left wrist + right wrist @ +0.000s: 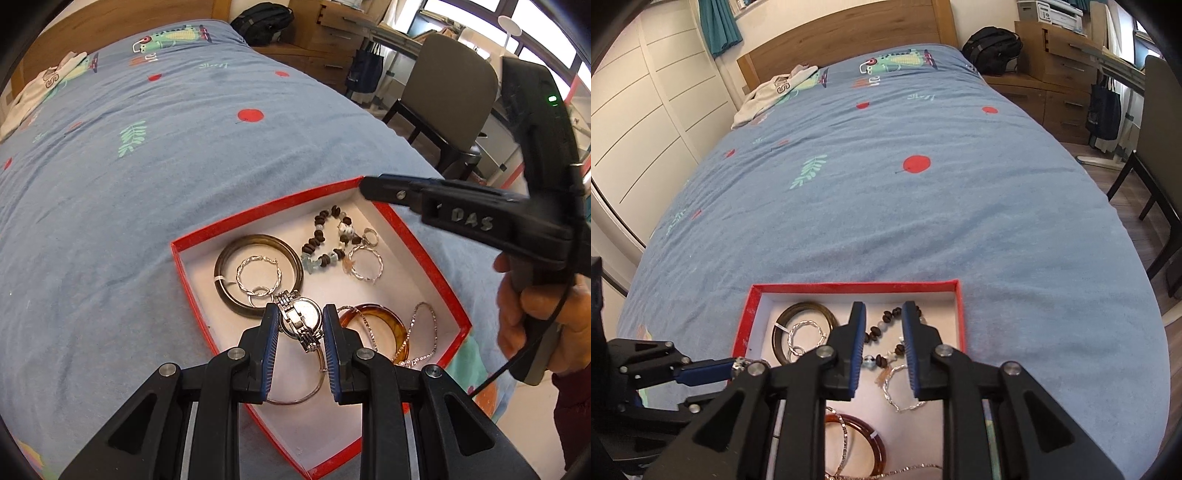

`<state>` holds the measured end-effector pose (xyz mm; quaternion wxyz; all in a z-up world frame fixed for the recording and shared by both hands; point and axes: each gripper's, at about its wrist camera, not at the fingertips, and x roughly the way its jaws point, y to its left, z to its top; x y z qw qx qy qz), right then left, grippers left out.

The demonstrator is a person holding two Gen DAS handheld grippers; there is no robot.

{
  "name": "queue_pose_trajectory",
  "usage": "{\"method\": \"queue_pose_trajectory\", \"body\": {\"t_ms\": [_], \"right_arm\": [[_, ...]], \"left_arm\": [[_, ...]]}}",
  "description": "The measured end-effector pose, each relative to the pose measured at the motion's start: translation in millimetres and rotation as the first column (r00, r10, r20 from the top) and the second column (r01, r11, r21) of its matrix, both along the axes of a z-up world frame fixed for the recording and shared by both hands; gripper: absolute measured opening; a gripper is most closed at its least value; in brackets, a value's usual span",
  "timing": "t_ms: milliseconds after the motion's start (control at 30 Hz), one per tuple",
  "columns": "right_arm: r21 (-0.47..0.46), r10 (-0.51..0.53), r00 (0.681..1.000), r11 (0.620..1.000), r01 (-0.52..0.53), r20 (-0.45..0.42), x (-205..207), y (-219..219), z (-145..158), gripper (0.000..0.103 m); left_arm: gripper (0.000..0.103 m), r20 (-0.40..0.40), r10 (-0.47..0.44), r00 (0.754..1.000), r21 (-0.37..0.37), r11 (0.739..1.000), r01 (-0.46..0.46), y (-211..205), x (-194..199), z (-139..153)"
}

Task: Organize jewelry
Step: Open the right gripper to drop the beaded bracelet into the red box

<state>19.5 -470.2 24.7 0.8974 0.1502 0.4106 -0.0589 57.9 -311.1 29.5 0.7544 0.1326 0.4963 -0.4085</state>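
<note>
Both grippers are hovering over the red box [436, 280] on the bed: left gripper [299, 325] jaws clamping the silver watch [299, 321], right gripper [884, 334] jaws apart over the bead bracelet [882, 332], probably needing to lower and close next.

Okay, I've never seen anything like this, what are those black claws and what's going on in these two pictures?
No robot here: a person holds a two-finger hand-held gripper in each hand, each with a camera looking along its fingers. The left camera shows the left gripper clamped on a silver watch above a red box lying on a blue bed; the person's hand appears at the edge. The right camera shows the right gripper, holding nothing, over a beaded bracelet. Also in the box: a dark bangle, an amber bangle, silver hoops and chains.
</note>
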Motion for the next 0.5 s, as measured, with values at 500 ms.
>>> {"method": "queue_pose_trajectory", "body": {"t_ms": [500], "right_arm": [[-0.013, -0.041, 0.998, 0.999, 0.042, 0.051, -39.8, -10.8, 26.7, 0.02]], "left_arm": [[0.024, -0.066, 0.018, 0.998, 0.118, 0.993, -0.01, -2.4, -8.7, -45.5]]}}
